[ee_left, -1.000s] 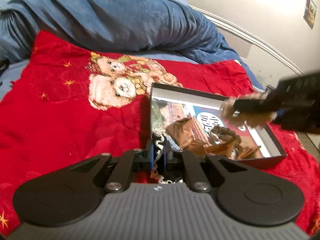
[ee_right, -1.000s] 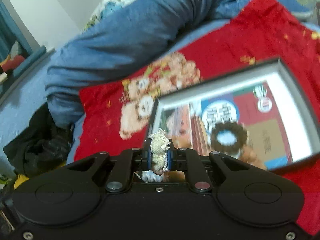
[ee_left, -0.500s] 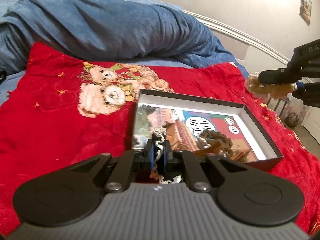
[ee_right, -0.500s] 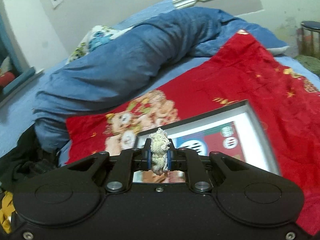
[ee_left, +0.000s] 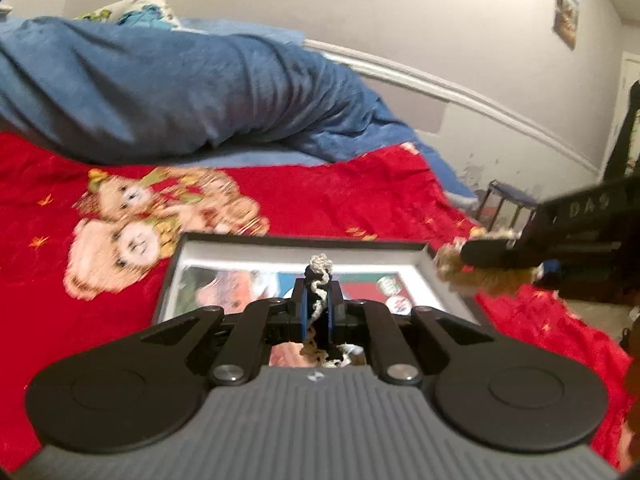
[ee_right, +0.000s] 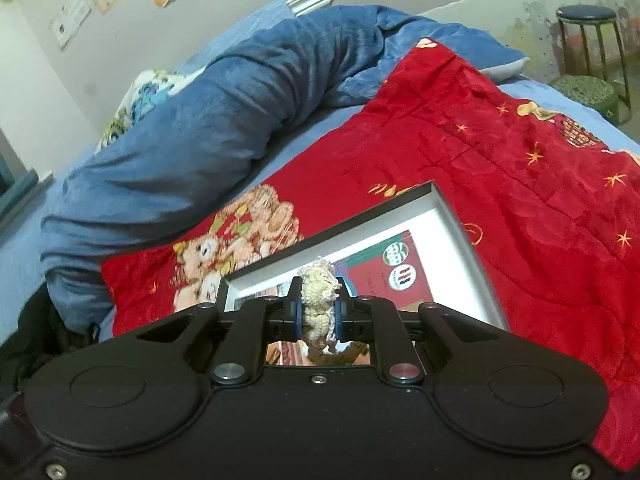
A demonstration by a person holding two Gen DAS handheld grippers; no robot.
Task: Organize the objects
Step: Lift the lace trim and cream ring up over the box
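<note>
Crocheted cream piece (ee_right: pixel 318 304) pinched tight in right gripper (ee_right: pixel 318 306); left gripper (ee_left: pixel 318 308) closed on a cream-and-dark crocheted cord (ee_left: pixel 319 280). Both held lower centre of frame, over open box (ee_right: pixel 472 248) on red blanket (ee_right: pixel 520 200), likely for sorting.

Left gripper (ee_left: pixel 318 292): matt black plastic arms, ribbed grey housing, shiny metal pivot screws; I see knitted cream-and-black yarn piece (ee_left: pixel 319 280) pinched between blue pads. Right gripper (ee_right: pixel 318 300): same matt black plastic; fuzzy beige crocheted piece (ee_right: pixel 318 300) clamped, rough looped texture. Box (ee_left: pixel 248 242) at 12 o'clock: cardboard, dark outer rim, white inner wall, glossy printed paper lining. Red quilt (ee_right: pixel 520 208): satin sheen, stitched, creased. Blue blanket (ee_left: pixel 160 92) at 11 o'clock: soft plush fleece. Stool (ee_right: pixel 586 12) at 1 o'clock: metal legs.
</note>
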